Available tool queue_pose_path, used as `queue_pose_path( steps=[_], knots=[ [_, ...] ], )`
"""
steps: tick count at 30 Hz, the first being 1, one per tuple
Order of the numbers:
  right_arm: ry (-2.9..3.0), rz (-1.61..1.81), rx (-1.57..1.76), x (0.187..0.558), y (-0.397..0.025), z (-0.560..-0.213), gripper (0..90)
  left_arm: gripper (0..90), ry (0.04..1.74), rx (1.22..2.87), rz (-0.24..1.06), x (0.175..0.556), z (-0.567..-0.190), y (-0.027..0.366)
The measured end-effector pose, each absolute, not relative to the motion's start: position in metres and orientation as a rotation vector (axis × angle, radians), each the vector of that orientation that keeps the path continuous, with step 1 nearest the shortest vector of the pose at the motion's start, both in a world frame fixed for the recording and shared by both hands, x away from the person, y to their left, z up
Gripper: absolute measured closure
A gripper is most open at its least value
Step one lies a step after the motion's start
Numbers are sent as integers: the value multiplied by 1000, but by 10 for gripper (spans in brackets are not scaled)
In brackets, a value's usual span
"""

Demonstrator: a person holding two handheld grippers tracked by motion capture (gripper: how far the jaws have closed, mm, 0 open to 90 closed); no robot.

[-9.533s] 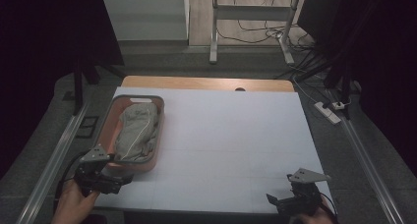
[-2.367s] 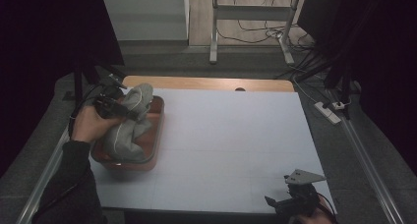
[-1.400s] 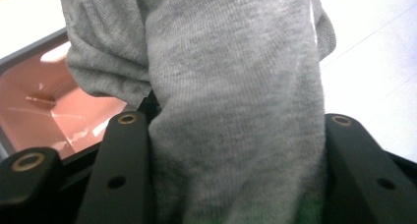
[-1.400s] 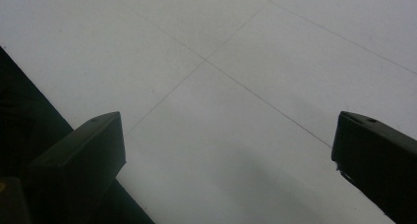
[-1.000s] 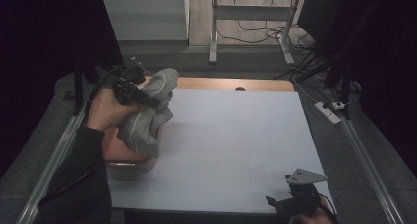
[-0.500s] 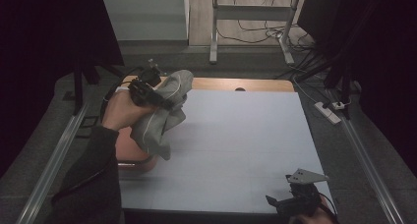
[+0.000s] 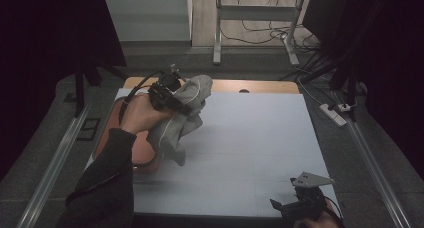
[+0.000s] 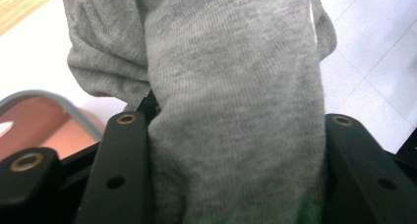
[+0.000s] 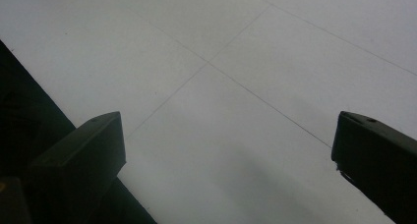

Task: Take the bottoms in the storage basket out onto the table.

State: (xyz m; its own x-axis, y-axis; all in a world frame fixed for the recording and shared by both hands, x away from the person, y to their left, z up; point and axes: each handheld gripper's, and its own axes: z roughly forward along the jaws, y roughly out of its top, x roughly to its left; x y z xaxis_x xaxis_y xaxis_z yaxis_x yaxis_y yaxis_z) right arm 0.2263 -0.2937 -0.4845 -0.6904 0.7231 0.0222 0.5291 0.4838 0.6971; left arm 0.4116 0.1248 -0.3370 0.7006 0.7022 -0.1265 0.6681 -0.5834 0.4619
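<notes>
Your left arm reaches forward in a dark sleeve, hand raised above the table's far left part. The left gripper (image 7: 172, 95) sits in that hand, jaws clamped on grey cloth (image 8: 236, 111). Your right gripper (image 7: 300, 204) rests low at the near right edge, jaws spread wide; your right hand seems to be just behind it, barely visible.

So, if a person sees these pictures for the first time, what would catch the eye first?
Probably the grey cloth, lifted at the table's far left, hanging from the left claw above the reddish tray. In the left gripper view the cloth sits bunched between the black jaws. Next, the right claw rests open at the near right edge of the white table.
</notes>
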Motion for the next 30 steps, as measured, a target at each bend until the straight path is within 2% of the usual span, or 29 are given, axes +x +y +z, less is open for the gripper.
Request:
queue_pose_path(
  steps=[30],
  knots=[
    [2475, 1017, 1041, 225, -293, -485, 1, 513, 909, 2500, 71, 416, -377, 56]
  ],
)
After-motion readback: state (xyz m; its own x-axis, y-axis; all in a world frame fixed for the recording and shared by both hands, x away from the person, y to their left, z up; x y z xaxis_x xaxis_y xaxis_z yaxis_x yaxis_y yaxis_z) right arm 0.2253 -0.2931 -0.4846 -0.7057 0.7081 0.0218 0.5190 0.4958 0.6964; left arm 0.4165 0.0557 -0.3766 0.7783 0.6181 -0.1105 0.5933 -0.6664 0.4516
